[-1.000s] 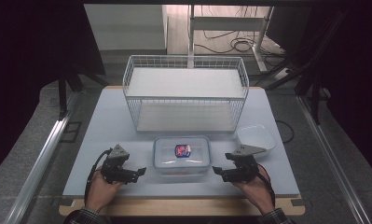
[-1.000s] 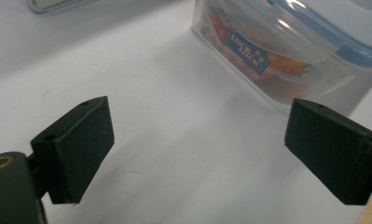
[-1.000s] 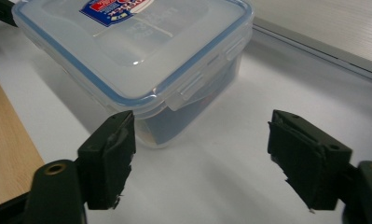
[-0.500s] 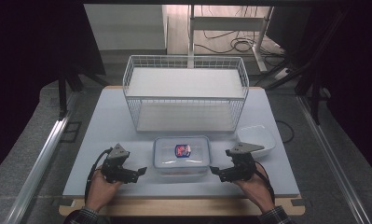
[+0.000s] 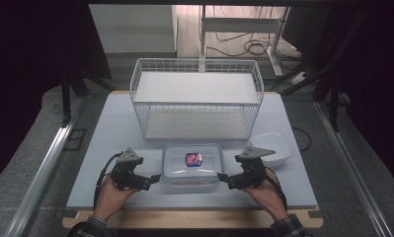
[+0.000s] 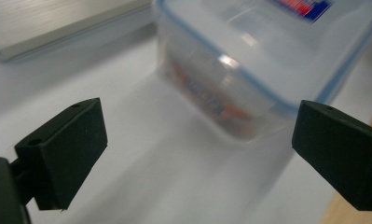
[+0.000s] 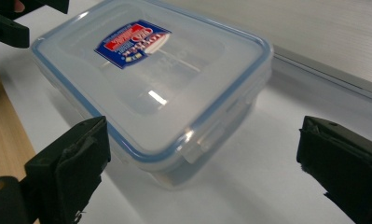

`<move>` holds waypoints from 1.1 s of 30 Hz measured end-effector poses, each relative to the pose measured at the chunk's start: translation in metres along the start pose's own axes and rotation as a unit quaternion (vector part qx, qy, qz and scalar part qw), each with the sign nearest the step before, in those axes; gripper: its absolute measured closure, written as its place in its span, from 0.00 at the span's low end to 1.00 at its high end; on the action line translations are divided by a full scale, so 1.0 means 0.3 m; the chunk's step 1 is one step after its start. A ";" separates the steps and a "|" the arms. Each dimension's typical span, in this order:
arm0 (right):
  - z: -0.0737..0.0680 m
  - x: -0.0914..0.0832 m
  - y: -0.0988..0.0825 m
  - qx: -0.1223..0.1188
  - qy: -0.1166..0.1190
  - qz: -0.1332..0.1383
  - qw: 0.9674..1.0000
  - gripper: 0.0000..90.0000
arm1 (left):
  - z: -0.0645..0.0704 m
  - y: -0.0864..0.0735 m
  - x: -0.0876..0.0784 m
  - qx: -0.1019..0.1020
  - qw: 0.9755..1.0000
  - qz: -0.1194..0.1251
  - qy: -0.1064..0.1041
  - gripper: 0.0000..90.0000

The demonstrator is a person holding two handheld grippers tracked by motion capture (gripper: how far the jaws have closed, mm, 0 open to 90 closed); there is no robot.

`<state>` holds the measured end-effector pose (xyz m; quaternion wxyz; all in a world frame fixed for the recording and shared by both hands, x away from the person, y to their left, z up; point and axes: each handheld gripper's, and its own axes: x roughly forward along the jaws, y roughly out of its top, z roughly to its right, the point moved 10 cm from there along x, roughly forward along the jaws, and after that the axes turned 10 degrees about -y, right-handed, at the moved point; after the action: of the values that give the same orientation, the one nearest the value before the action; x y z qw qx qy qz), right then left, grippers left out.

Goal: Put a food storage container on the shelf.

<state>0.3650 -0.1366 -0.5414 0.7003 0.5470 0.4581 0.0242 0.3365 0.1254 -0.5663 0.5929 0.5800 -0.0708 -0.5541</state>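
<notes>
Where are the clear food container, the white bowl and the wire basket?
Clear food container (image 5: 193, 165), high view, on its lid beside the label.
White bowl (image 5: 277, 154), high view, on its near rim.
Wire basket (image 5: 197, 104), high view, on the front top rim.

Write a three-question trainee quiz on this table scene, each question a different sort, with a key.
1. True or false: the clear lidded container lies between the left gripper and the right gripper.
2. Which thing stands nearest the right gripper, apart from the container? A) wire basket B) white bowl C) a mug
3. Fill in: the right gripper's jaws are ____ and clamp nothing.

Key: 1 true. 2 B. 3 open; they have just been opening, with the container's corner ahead of them, untouched.
</notes>
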 end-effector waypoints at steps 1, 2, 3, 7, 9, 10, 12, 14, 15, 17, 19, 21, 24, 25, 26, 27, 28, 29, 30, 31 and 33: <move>-0.003 0.002 0.004 0.001 0.000 -0.001 1.000 0.02 | 0.005 0.005 0.003 0.002 1.000 -0.002 -0.001 0.04; -0.004 0.004 0.008 0.001 0.000 0.000 1.000 0.02 | 0.009 0.010 0.006 0.005 1.000 -0.003 -0.001 0.04; -0.006 0.005 0.013 0.003 0.002 0.001 1.000 0.02 | 0.013 0.015 0.010 0.009 1.000 -0.006 -0.001 0.04; -0.013 0.017 0.023 0.007 0.005 -0.005 1.000 0.01 | 0.030 0.036 0.027 0.012 1.000 -0.010 -0.006 0.04; -0.014 0.023 0.026 0.007 0.003 -0.009 1.000 0.01 | 0.034 0.045 0.032 0.014 1.000 -0.012 -0.007 0.04; -0.013 0.028 0.028 0.001 0.000 -0.014 1.000 0.01 | 0.035 0.049 0.035 0.014 1.000 -0.015 -0.007 0.04; -0.012 0.031 0.030 -0.001 -0.002 -0.017 1.000 0.01 | 0.037 0.057 0.040 0.016 1.000 -0.018 -0.007 0.04; -0.011 0.037 0.034 -0.004 -0.004 -0.022 1.000 0.01 | 0.036 0.067 0.043 0.016 1.000 -0.019 -0.007 0.04; -0.011 0.040 0.038 -0.005 -0.005 -0.025 1.000 0.01 | 0.034 0.073 0.044 0.015 1.000 -0.021 -0.007 0.05; -0.009 0.049 0.046 -0.003 -0.004 -0.030 1.000 0.02 | 0.031 0.090 0.048 0.013 1.000 -0.021 -0.007 0.05; -0.006 0.059 0.054 0.002 -0.003 -0.035 0.999 0.05 | 0.030 0.107 0.056 0.011 1.000 -0.019 -0.009 0.06; -0.006 0.071 0.062 0.008 0.001 -0.038 0.999 0.07 | 0.028 0.119 0.070 0.012 1.000 -0.020 -0.011 0.06; -0.009 0.088 0.071 0.007 0.007 -0.040 0.999 0.09 | 0.024 0.124 0.095 0.009 1.000 -0.025 -0.015 0.06; -0.009 0.093 0.073 0.007 0.008 -0.041 0.999 0.09 | 0.023 0.124 0.102 0.007 1.000 -0.025 -0.017 0.06; -0.009 0.098 0.075 0.007 0.008 -0.041 0.999 0.08 | 0.022 0.121 0.109 0.005 0.999 -0.026 -0.019 0.05; -0.010 0.103 0.075 0.008 0.010 -0.042 0.999 0.08 | 0.020 0.118 0.115 0.003 0.999 -0.028 -0.020 0.05; -0.010 0.107 0.072 0.010 0.011 -0.045 0.999 0.08 | 0.018 0.114 0.120 0.000 0.999 -0.029 -0.022 0.05; -0.010 0.112 0.067 0.011 0.012 -0.048 0.999 0.08 | 0.015 0.109 0.125 -0.002 0.999 -0.031 -0.024 0.05; -0.010 0.117 0.062 0.011 0.013 -0.052 0.998 0.07 | 0.014 0.103 0.130 -0.005 0.999 -0.033 -0.030 0.04; -0.011 0.120 0.058 0.016 0.018 -0.053 0.998 0.07 | 0.014 0.101 0.134 -0.014 0.999 -0.029 -0.039 0.03; -0.015 0.124 0.052 0.029 0.030 -0.059 0.997 0.05 | 0.013 0.093 0.143 -0.027 0.998 -0.031 -0.057 0.02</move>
<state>0.3908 -0.1073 -0.5520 0.6703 0.5381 0.5108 -0.0138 0.3658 0.0833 -0.5676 0.5857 0.5335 -0.0714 -0.6060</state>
